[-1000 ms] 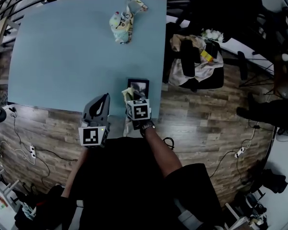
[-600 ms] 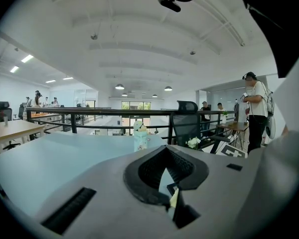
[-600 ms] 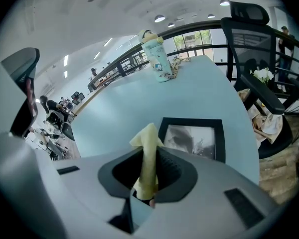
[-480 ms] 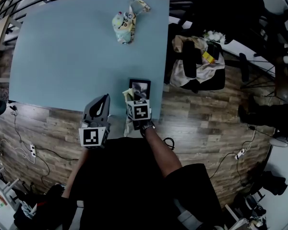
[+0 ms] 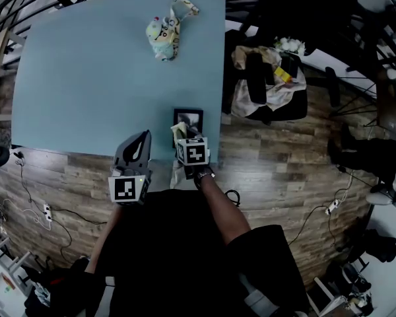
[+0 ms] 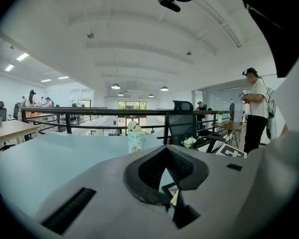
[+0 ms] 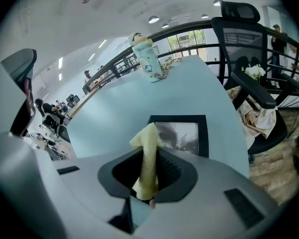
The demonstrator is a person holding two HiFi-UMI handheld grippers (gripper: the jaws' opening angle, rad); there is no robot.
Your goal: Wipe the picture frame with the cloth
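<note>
My right gripper (image 7: 148, 176) clamps the yellow cloth (image 7: 150, 143) just at the near edge of the picture frame (image 7: 182, 135), which lies flat on the table (image 5: 86, 78). Left of the frame, my left gripper (image 6: 165, 172) is closed and empty.

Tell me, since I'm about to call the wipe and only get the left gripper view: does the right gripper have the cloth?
Observer: Yes, the right gripper is shut on the yellow cloth, pinched between its fingers.
Operator: Where's the picture frame?
Observer: The picture frame lies flat on the blue table, just ahead of that gripper, near the table's right edge.
Operator: Touching yet?
Observer: The cloth's tip overlaps the frame's near-left corner; contact isn't clear.
</note>
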